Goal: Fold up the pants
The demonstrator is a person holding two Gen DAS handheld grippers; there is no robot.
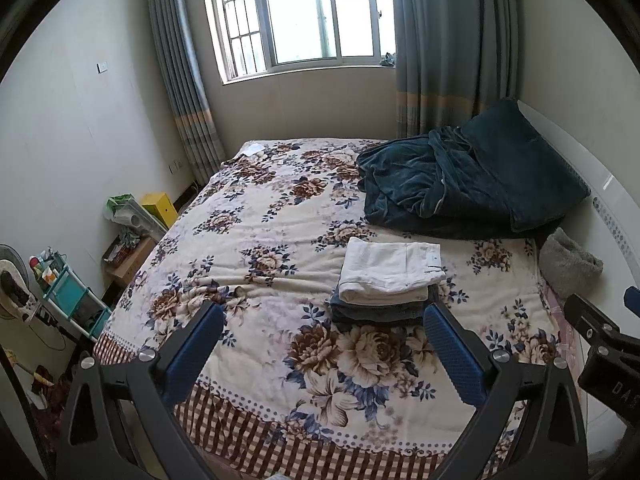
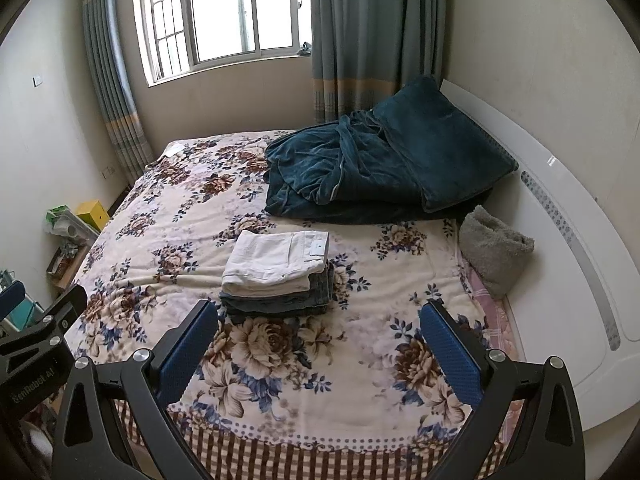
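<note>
Folded white pants (image 1: 390, 270) lie on top of folded dark jeans (image 1: 376, 312), stacked on the floral bed blanket (image 1: 248, 240). The stack also shows in the right wrist view, white pants (image 2: 276, 260) over jeans (image 2: 280, 300). My left gripper (image 1: 324, 320) is open and empty, held above the bed's near end, with the stack just beyond its right finger. My right gripper (image 2: 320, 316) is open and empty, held above the bed's near end, with the stack just beyond its left finger. The right gripper's body (image 1: 608, 356) shows at the right edge of the left wrist view.
A dark teal blanket and pillow (image 2: 380, 164) are piled at the head of the bed. A grey fluffy bundle (image 2: 496, 248) sits by the white headboard (image 2: 568, 248). Boxes and a teal shelf rack (image 1: 72, 296) stand on the floor at left. A window and curtains are behind.
</note>
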